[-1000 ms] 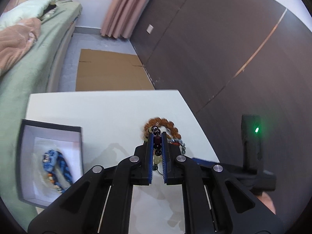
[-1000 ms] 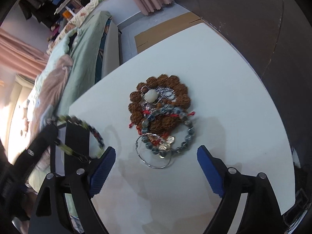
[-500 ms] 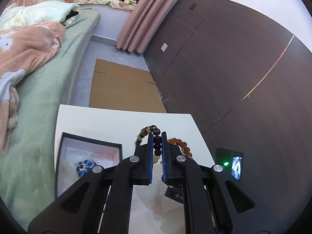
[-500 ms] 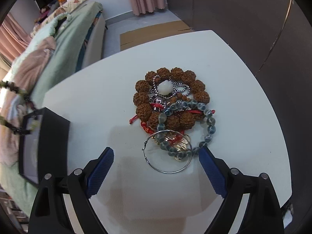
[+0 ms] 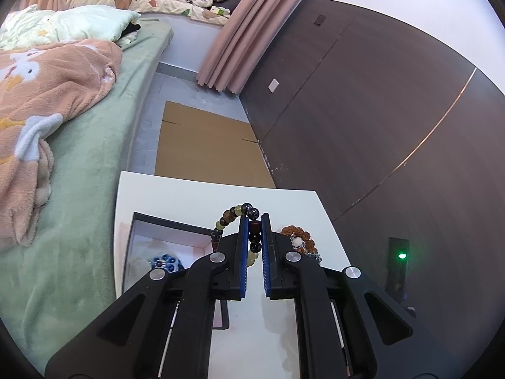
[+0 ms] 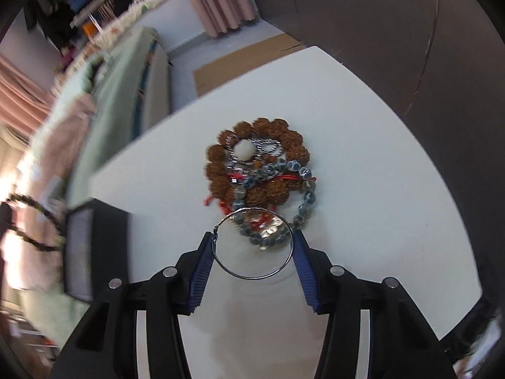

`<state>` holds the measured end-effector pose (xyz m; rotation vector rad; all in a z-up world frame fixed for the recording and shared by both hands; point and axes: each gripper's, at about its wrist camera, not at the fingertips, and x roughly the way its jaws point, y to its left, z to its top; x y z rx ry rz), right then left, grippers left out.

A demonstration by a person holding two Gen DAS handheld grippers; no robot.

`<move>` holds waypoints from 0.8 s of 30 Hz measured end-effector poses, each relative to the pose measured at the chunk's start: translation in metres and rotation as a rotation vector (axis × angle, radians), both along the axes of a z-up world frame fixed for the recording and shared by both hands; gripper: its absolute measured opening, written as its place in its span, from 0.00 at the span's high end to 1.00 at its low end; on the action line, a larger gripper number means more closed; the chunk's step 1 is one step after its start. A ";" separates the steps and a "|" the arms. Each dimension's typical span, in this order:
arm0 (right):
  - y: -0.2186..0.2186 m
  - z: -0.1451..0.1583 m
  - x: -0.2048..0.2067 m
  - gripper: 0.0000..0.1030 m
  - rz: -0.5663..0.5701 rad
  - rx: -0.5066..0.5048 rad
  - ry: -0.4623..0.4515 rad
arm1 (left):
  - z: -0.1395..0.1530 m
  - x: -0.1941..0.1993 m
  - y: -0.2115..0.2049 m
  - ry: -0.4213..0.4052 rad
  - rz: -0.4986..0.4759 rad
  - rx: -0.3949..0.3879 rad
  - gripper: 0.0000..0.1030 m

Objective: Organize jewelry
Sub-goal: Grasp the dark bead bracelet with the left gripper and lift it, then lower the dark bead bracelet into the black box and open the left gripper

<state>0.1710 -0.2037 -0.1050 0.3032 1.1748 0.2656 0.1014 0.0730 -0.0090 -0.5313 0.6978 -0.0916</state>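
My left hand-held gripper [image 5: 254,237] is clamped on a bracelet of dark and green beads [image 5: 235,213], lifted above the black box [image 5: 164,221] where a blue beaded piece [image 5: 165,262] lies. My right hand-held gripper [image 6: 252,243] is closing around the thin silver hoop [image 6: 252,243]; its pads sit at the hoop's two sides, barely touching. Just beyond, the brown seed bracelet [image 6: 268,129], grey-blue bead bracelet [image 6: 304,189] and red cord [image 6: 284,177] are heaped on the white surface [image 6: 363,158].

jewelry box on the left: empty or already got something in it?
Not empty. The open jewelry box shows a blue beaded piece lying on its white lining; the rest of the interior is hidden behind the left gripper.
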 end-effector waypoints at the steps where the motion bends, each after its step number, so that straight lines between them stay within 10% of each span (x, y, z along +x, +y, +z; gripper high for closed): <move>1: -0.003 0.001 -0.002 0.52 0.002 0.045 0.004 | 0.001 -0.002 0.001 -0.001 0.004 0.001 0.92; 10: 0.012 0.037 -0.021 0.52 0.051 0.166 -0.127 | -0.005 -0.011 0.014 0.050 0.036 -0.002 0.90; 12: 0.020 0.042 -0.025 0.52 0.068 0.192 -0.148 | -0.009 -0.010 0.021 0.084 0.070 -0.005 0.39; 13: 0.022 0.043 -0.025 0.52 0.073 0.201 -0.159 | -0.010 -0.011 0.025 0.090 0.093 -0.001 0.29; 24: 0.085 0.054 -0.042 0.52 0.192 0.272 -0.222 | -0.009 -0.022 0.055 0.114 0.197 0.036 0.21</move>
